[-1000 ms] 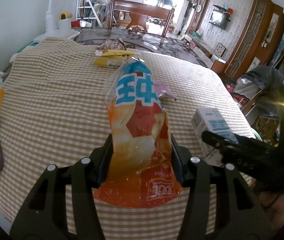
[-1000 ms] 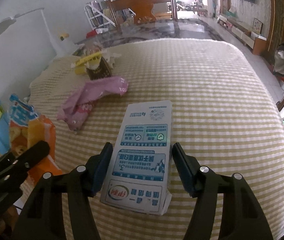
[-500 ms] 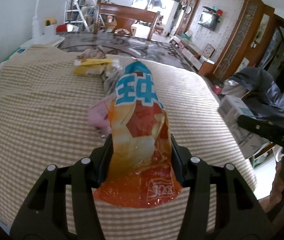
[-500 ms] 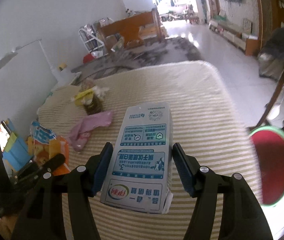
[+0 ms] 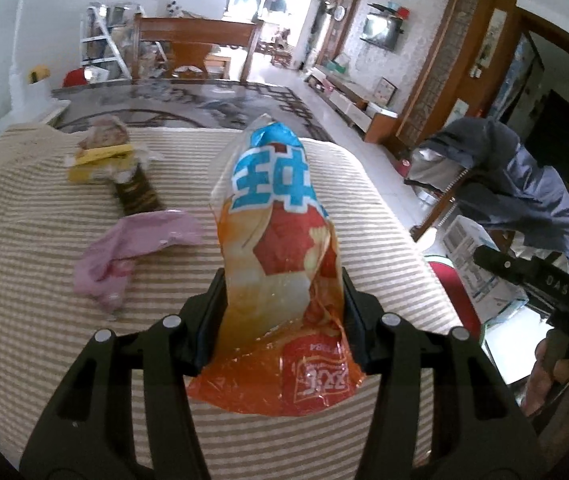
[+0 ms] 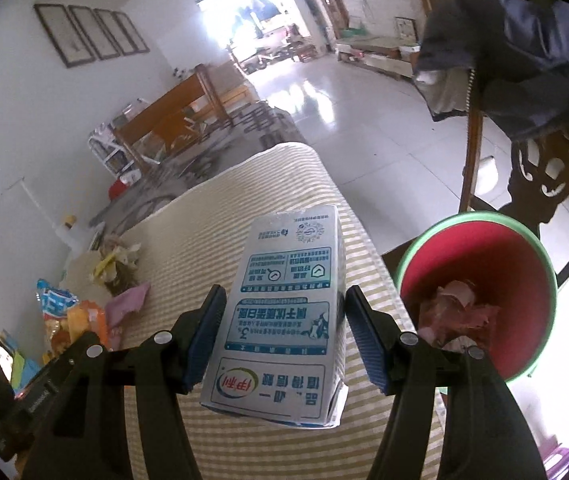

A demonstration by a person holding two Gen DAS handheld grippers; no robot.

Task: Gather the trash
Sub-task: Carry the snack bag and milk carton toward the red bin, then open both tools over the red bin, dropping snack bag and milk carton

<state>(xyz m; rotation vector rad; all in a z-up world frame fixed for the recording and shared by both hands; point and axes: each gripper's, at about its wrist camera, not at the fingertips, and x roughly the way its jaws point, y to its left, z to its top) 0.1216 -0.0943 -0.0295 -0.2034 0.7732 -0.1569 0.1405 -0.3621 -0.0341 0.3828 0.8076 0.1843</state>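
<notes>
Standing upright between the left tongs point(image 5: 282, 312), a crinkled orange-and-blue plastic snack bag point(image 5: 280, 248) is pinched at its lower half, held above the beige striped cloth-covered worktop point(image 5: 24, 280). At ten o'clock from the bag a crumpled pink plastic wrapper point(image 5: 124, 248) lies on the cloth, and further toward eleven o'clock sits a heap of yellow and brown wrappers point(image 5: 112, 160).

In the right wrist view, the right tongs point(image 6: 282, 334) clamp a white-and-blue milk carton point(image 6: 284, 320) by its two sides, its printed face up, over the worktop's right edge. Just beside the carton at three o'clock stands a round red bin with a green rim point(image 6: 480, 248), off the worktop, with crumpled pinkish scraps point(image 6: 456, 308) at its bottom. At nine o'clock the snack bag appears again near the pink wrapper. At one o'clock a dark blue jacket point(image 6: 524, 60) hangs over a carved wooden chair point(image 6: 544, 176).
</notes>
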